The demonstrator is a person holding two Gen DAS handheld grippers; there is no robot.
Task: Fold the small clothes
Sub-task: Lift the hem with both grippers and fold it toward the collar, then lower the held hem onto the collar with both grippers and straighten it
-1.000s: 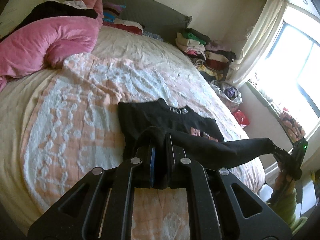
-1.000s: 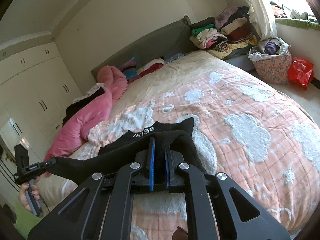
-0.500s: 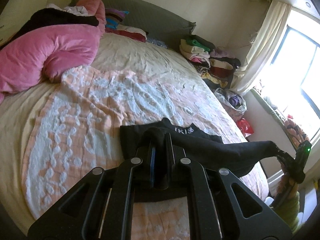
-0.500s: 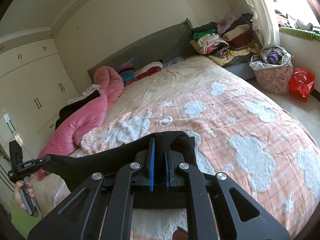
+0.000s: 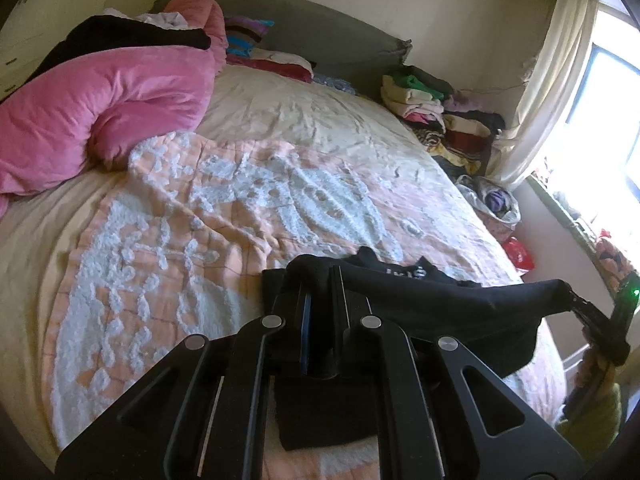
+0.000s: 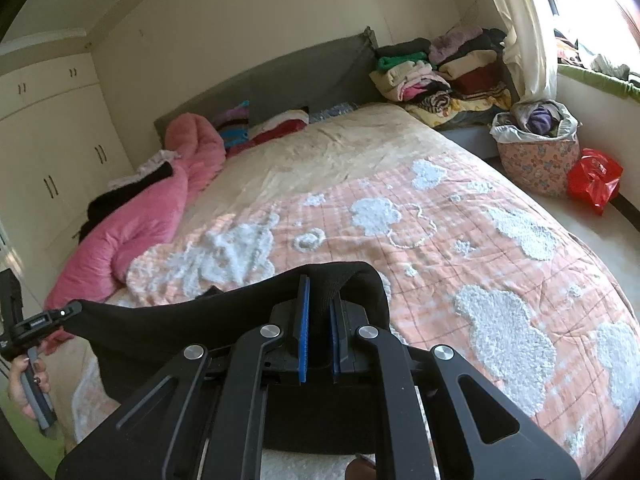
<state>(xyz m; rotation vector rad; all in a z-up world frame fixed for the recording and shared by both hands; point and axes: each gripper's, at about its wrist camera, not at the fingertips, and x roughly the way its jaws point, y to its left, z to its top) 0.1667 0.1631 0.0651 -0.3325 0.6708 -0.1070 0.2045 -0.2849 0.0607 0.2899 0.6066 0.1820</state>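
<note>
Your left gripper (image 5: pixel 320 292) points forward and somewhat downward, its jaws clamped together with black fabric pinched between the fingers. Your right gripper (image 6: pixel 319 304) is tilted down much the same way, its blue-padded jaws also closed tight on fabric. The two grippers sit well apart, side by side. Your left hand (image 6: pixel 28 380) wraps around its gripper's handle, fingers curled over the grip, seen at the edge of the right wrist view.
</note>
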